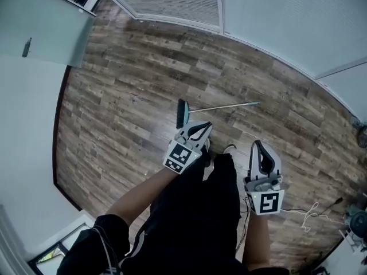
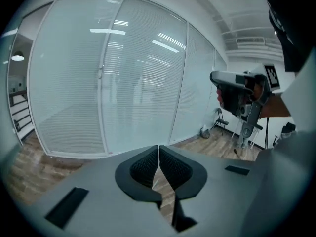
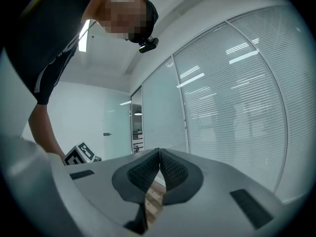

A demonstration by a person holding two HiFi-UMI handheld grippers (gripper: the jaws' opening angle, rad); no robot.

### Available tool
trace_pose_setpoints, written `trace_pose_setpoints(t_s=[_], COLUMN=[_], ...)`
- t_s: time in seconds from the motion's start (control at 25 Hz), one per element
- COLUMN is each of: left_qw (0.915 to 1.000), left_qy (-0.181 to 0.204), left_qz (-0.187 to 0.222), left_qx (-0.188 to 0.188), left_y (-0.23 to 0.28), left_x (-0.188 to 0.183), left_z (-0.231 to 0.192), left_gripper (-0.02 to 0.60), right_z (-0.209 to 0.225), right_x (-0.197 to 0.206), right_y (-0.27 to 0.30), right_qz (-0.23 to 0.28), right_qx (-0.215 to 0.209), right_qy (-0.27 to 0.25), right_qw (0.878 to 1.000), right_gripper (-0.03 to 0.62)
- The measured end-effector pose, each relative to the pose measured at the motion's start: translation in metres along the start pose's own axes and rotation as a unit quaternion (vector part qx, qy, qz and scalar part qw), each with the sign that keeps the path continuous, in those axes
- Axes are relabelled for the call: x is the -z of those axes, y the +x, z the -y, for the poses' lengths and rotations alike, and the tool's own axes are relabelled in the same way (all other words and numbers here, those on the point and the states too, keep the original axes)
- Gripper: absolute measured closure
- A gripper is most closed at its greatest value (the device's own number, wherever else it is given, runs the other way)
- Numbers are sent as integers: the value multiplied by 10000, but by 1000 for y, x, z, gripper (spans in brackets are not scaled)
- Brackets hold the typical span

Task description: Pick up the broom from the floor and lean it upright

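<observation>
Item: broom (image 1: 218, 106). Flat on wood floor (image 1: 126, 85), not yet lifted.
Layout: brush head (image 1: 182, 113) at left end; thin handle (image 1: 229, 105) running off to the right. Long axis crosswise to both grippers, ahead of both.
Item: left gripper (image 1: 199, 132). Jaws closed pad to pad, nothing between them. Near brush head, just short of it; nearer of the two.
Item: right gripper (image 1: 259, 149). Jaws likewise together, empty. Farther back, roughly opposite handle's free end, well apart from it.
Note: probably a reach forward and down, jaws to open first, grip taken across the handle rather than along it.
</observation>
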State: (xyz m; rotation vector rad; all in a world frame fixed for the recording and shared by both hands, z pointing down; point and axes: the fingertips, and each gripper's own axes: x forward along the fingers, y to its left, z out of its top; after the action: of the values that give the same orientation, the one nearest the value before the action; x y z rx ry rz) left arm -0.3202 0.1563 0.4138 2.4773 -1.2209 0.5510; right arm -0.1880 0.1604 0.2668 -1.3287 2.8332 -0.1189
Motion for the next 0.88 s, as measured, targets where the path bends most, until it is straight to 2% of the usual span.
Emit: trace_pose_setpoints(t_s=[0.2,0.4,0.6,0.76,0.88], left_qw=[9980,9923,9860,9777,9684], left_qy=[272,787,909,817,1058], left_qz=[-403,-670,-958,-1532,-1838], left_qx=[414,682,1017,1181,1314], left_y=[56,95,150,213,262], left_x=[25,86,192,304,381], left_z=[-12,-24,-45,-65,-82], left_gripper=[560,560,560,558,546], right_z=[35,59,72,83,89], right_x=[27,61,138,213,269], right_y=[25,39,76,89,91], right_qz=[-23,69,217,232,244], right_qx=[522,792,638,561,517], right_qy=[298,452,259,253,313], right_qw=[9982,9958,9974,9978,9979], right_gripper=[574,574,574,574,574])
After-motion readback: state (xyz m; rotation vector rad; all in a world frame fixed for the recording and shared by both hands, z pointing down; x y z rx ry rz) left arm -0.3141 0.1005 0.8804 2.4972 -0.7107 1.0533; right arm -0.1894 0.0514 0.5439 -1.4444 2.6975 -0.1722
